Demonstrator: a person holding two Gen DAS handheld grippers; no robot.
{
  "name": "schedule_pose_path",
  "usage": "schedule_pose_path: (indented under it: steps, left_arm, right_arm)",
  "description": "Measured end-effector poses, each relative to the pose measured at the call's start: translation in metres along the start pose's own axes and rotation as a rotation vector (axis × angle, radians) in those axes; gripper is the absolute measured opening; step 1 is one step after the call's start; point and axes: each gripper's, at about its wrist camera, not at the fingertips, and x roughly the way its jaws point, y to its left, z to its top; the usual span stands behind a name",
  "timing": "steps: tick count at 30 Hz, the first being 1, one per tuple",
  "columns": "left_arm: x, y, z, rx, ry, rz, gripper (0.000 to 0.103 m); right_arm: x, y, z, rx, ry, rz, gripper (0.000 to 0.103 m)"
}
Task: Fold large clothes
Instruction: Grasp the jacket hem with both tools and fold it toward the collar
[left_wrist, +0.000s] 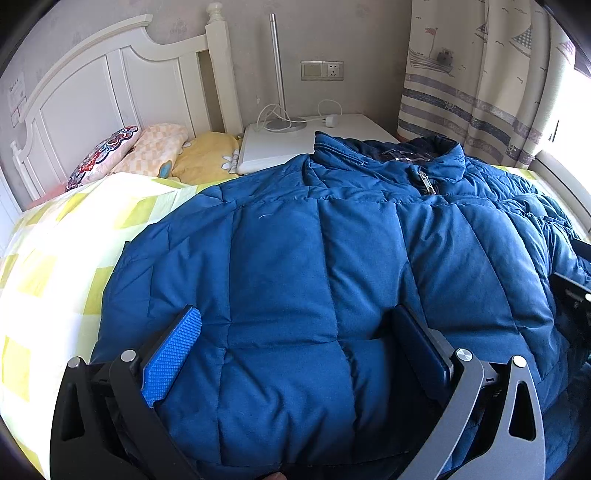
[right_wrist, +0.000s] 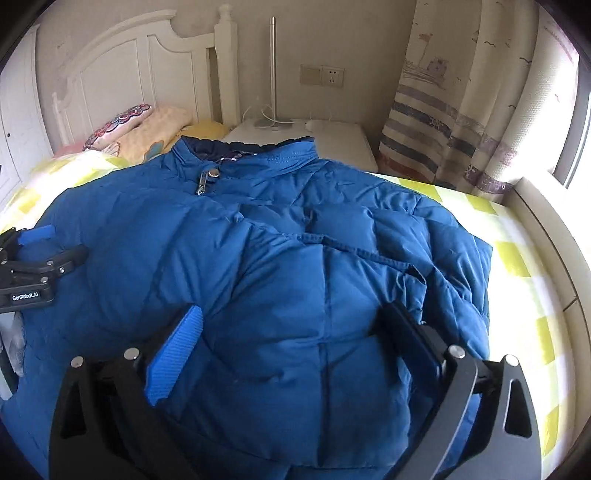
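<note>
While quilted, puffy blue jacket (right_wrist: 295, 277) drapes checked bedsheet (right_wrist: 517, 258)

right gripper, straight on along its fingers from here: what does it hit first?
Most likely the blue puffer jacket. The right gripper points down at its quilted front with the jaws wide open, and padded fabric fills the gap between the fingers. Whether the pads already touch it is unclear; nothing else lies in that line.
</note>
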Motion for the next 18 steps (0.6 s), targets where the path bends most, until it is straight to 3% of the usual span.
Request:
schedule_pose_path:
  steps: [12,15,16,18]
  left_arm:
    - [0.002,-0.002,0.003,-0.006,0.021,0.01,0.099]
    - [-0.007,-0.001,0.006,0.006,0.108,0.014,0.098]
    - [-0.021,0.004,0.005,-0.033,0.121,0.007,0.098]
    - [-0.054,0.01,-0.002,-0.095,0.07,-0.085,0.098]
  right_arm:
    - [0.007,-0.005,0.002,0.045,0.04,0.038,0.101]
    - [-0.007,-0.004,0.006,0.051,0.108,0.008,0.099]
    - [-0.025,-0.006,0.004,0.097,0.083,-0.002,0.096]
    - [-0.064,-0.007,-0.004,0.151,-0.019,0.085,0.096]
